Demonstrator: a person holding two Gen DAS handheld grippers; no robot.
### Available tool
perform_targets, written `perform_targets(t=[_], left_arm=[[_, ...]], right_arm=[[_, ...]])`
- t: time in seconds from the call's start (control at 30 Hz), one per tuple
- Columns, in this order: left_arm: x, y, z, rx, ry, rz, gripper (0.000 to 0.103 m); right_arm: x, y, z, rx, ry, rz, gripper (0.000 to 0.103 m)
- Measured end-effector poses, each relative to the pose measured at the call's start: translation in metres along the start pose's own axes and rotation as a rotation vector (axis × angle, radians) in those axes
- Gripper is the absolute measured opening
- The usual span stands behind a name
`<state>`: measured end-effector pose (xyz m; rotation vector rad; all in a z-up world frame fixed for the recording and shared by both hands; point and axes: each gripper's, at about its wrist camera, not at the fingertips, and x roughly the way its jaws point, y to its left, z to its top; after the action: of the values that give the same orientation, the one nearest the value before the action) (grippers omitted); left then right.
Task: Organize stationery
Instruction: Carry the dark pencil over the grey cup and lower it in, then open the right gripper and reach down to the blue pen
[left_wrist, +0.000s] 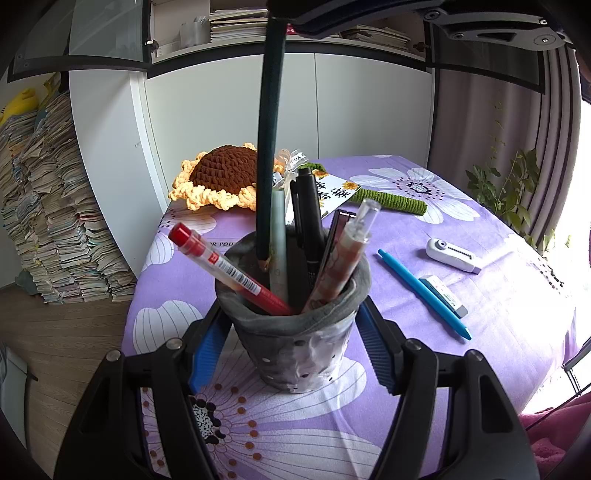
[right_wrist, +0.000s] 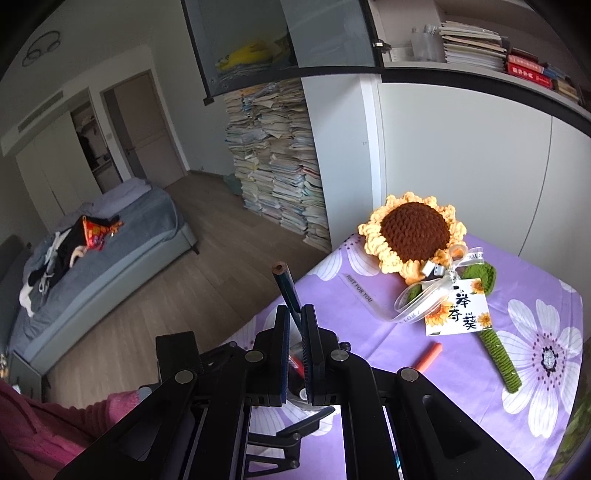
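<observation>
The right gripper (right_wrist: 295, 317) has its fingers closed on a dark green pencil (left_wrist: 269, 147), light, stiff and slim, best pinched mid-shaft; its tip hangs just inside the pen holder (left_wrist: 295, 332). The left gripper (left_wrist: 295, 343) clamps that holder's soft grey-lined wall, which probably yields and tips easily. It stands near the surface's (left_wrist: 498, 288) near edge. Toward the right edge lie a blue pen (left_wrist: 424, 293) and an eraser (left_wrist: 443, 290). The holder's bottom is hidden.
</observation>
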<state>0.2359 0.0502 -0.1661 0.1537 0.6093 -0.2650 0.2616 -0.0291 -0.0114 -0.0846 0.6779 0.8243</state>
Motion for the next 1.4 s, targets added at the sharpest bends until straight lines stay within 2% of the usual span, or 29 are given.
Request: perform_targets(t=[0.37, 0.87, 1.03, 1.13, 1.23, 1.4], left_arm=[[0.0, -0.001, 0.0, 0.001, 0.002, 0.003, 0.068], [-0.002, 0.0, -0.003, 0.001, 0.001, 0.006, 0.068], [-0.002, 0.0, -0.003, 0.002, 0.001, 0.006, 0.068], [-0.002, 0.0, -0.002, 0.002, 0.004, 0.006, 0.068], [-0.002, 0.0, -0.001, 0.001, 0.003, 0.004, 0.068], [0.0, 0.001, -0.001, -0.004, 0.004, 0.001, 0.068]], right_arm=[[-0.004, -0.009, -0.011, 0.031, 0.03, 0.011, 0.008], [0.02, -0.015, -0.017, 0.055, 0.085, 0.014, 0.008], [0.037, -0.011, -0.022, 0.032, 0.131, -0.006, 0.008], [0.042, -0.017, -0.023, 0.06, 0.156, 0.011, 0.008], [0.035, -0.024, -0.023, 0.091, 0.144, 0.014, 0.008], [0.006, -0.049, -0.023, 0.163, 0.068, -0.032, 0.008]])
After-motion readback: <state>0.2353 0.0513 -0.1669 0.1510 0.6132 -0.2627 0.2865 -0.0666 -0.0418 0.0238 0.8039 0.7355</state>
